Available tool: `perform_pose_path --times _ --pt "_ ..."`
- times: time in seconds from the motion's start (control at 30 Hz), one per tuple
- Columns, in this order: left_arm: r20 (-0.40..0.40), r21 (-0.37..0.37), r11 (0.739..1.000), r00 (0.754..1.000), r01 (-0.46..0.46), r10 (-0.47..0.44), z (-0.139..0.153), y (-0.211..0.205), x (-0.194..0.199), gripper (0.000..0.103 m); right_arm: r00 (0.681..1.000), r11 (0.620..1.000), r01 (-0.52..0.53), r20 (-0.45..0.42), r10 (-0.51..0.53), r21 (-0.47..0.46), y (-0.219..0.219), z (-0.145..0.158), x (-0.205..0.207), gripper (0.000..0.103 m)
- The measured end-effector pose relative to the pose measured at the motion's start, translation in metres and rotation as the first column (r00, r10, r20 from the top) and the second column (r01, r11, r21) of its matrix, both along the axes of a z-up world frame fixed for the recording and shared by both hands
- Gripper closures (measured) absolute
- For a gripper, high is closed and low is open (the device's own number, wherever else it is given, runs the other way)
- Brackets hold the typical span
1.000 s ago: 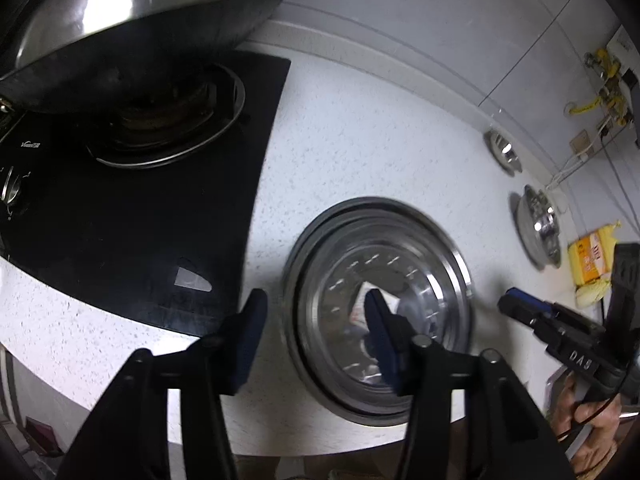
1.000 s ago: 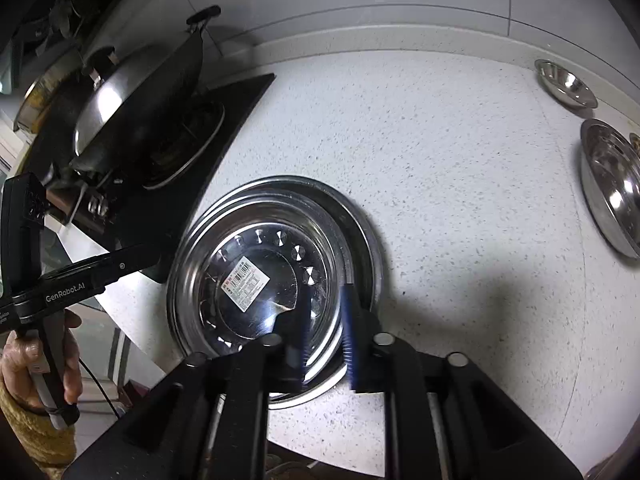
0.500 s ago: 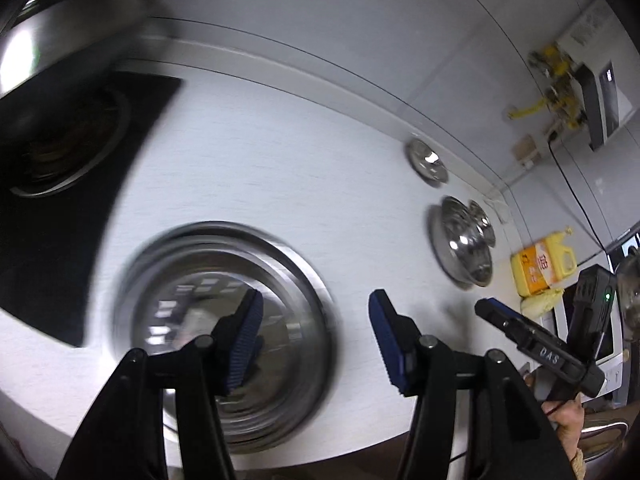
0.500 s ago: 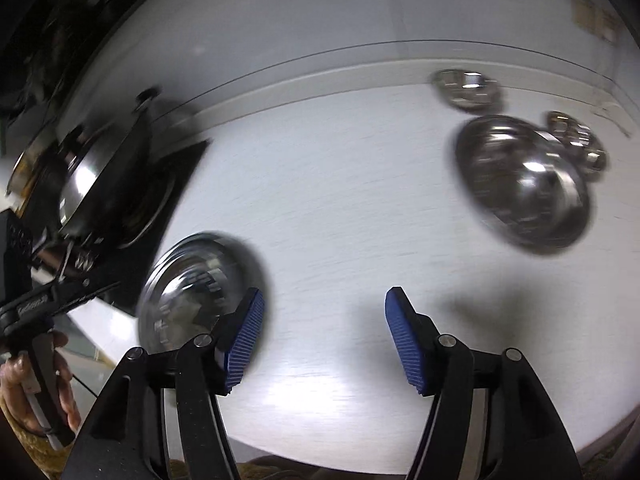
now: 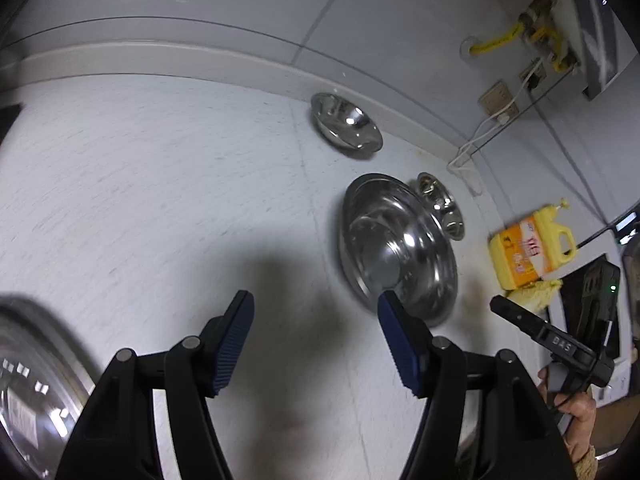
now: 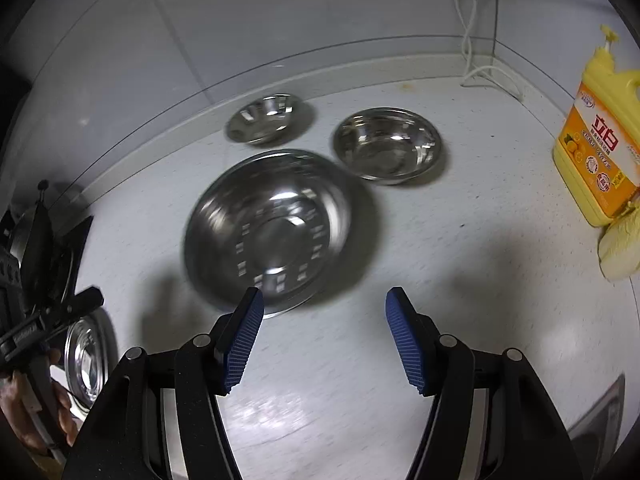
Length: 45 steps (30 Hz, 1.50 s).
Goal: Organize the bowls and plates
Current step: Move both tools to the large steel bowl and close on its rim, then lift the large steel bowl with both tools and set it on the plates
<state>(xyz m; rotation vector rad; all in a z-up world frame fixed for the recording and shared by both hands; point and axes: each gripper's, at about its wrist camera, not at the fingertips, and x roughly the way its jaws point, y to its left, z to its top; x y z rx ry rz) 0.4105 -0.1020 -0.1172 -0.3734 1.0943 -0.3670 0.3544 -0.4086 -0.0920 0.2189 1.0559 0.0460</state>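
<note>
A large steel bowl [image 6: 272, 228] sits on the white counter, with two small steel bowls behind it, one at the left [image 6: 266, 118] and one at the right [image 6: 388, 144]. My right gripper [image 6: 324, 320] is open and empty, just in front of the large bowl. In the left wrist view the large bowl [image 5: 396, 244] lies right of centre, with one small bowl [image 5: 346, 126] by the wall and the other [image 5: 440, 204] behind it. My left gripper [image 5: 316, 320] is open and empty. Stacked steel plates [image 5: 28, 392] lie at the lower left; they also show in the right wrist view [image 6: 86, 356].
A yellow detergent bottle [image 6: 604, 140] stands at the right with a pale cloth [image 6: 620, 248] beside it. A cable [image 6: 476, 40] hangs from a wall socket. The black stove edge [image 6: 76, 240] is at the left. The right gripper also shows in the left wrist view [image 5: 500, 308].
Both grippers swung right, away from the stacked plates and stove, toward the bowls. The right gripper, shut at the plates' rim a second ago, is now open and empty.
</note>
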Motion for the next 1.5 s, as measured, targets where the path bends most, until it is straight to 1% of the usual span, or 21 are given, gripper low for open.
perform_pose_path --times 0.1,0.2,0.4,0.57,0.87,0.9,0.93,1.0,1.03,1.07,1.1,1.13,1.2,1.23,1.27,1.3,1.33,1.37,1.4,1.5 --pt "-0.047 0.039 0.999 0.999 0.004 -0.002 -0.013 -0.021 0.027 0.04 1.0 1.0 0.005 -0.026 -0.004 0.028 -0.016 -0.015 0.019 0.044" --pt "-0.057 0.087 0.996 0.998 -0.001 0.006 -0.023 -0.034 0.047 0.04 0.998 0.999 -0.009 -0.054 0.012 0.05 -0.028 -0.032 0.039 0.044" --pt "-0.098 0.115 0.993 0.995 -0.008 0.019 -0.039 -0.047 0.073 0.04 0.994 0.994 -0.061 -0.082 0.069 0.087 -0.03 -0.054 0.068 0.044" --pt "-0.137 0.132 0.991 0.991 0.012 0.007 -0.052 -0.06 0.084 0.04 0.991 0.988 -0.092 -0.085 0.102 0.121 -0.03 -0.065 0.086 0.044" --pt "-0.177 0.138 0.99 0.984 0.035 -0.01 -0.061 -0.072 0.09 0.04 0.986 0.982 -0.129 -0.089 0.142 0.142 -0.024 -0.072 0.096 0.044" --pt "-0.183 0.138 0.99 0.983 0.037 -0.011 -0.063 -0.072 0.09 0.042 0.985 0.981 -0.133 -0.089 0.147 0.144 -0.024 -0.072 0.097 0.044" --pt "-0.19 0.138 0.99 0.982 0.037 -0.01 -0.065 -0.072 0.09 0.042 0.985 0.98 -0.136 -0.09 0.15 0.148 -0.024 -0.073 0.097 0.045" --pt "-0.203 0.137 0.99 0.979 0.033 -0.004 -0.068 -0.071 0.091 0.042 0.984 0.978 -0.134 -0.098 0.151 0.157 -0.022 -0.075 0.098 0.049" --pt "-0.21 0.138 0.99 0.978 0.031 -0.001 -0.069 -0.07 0.091 0.043 0.983 0.977 -0.134 -0.102 0.152 0.165 -0.022 -0.076 0.098 0.054" --pt "-0.214 0.135 0.99 0.977 0.029 0.001 -0.07 -0.07 0.091 0.045 0.983 0.976 -0.133 -0.106 0.152 0.171 -0.022 -0.077 0.099 0.057" --pt "-0.211 0.132 0.991 0.978 0.029 -0.001 -0.07 -0.07 0.092 0.049 0.982 0.976 -0.132 -0.109 0.152 0.173 -0.021 -0.078 0.099 0.059" --pt "-0.219 0.113 0.993 0.976 0.032 -0.007 -0.07 -0.07 0.093 0.051 0.982 0.976 -0.131 -0.112 0.151 0.173 -0.021 -0.079 0.099 0.062" --pt "-0.234 0.075 0.997 0.972 0.034 -0.015 -0.072 -0.07 0.095 0.065 0.983 0.977 -0.123 -0.114 0.145 0.174 -0.02 -0.08 0.098 0.068" --pt "-0.241 0.064 0.997 0.97 0.035 -0.019 -0.074 -0.071 0.097 0.069 0.983 0.977 -0.118 -0.115 0.14 0.175 -0.021 -0.08 0.098 0.072" --pt "-0.249 0.051 0.998 0.968 0.04 -0.026 -0.075 -0.072 0.098 0.077 0.984 0.979 -0.113 -0.116 0.134 0.171 -0.021 -0.08 0.098 0.075" --pt "-0.256 0.033 0.998 0.966 0.048 -0.038 -0.076 -0.073 0.098 0.089 0.984 0.979 -0.112 -0.116 0.133 0.169 -0.022 -0.08 0.098 0.077" --pt "-0.26 0.003 0.998 0.964 0.057 -0.054 -0.077 -0.074 0.097 0.093 0.984 0.98 -0.112 -0.118 0.133 0.166 -0.022 -0.08 0.098 0.081" --pt "-0.257 -0.01 0.998 0.965 0.058 -0.059 -0.076 -0.075 0.095 0.093 0.984 0.98 -0.113 -0.116 0.132 0.162 -0.021 -0.079 0.098 0.086" --pt "-0.254 -0.011 0.998 0.965 0.059 -0.06 -0.073 -0.075 0.092 0.093 0.985 0.981 -0.112 -0.112 0.131 0.157 -0.021 -0.077 0.097 0.088" --pt "-0.248 -0.025 0.998 0.967 0.06 -0.065 -0.061 -0.071 0.077 0.093 0.987 0.983 -0.11 -0.099 0.125 0.148 -0.019 -0.068 0.094 0.089"
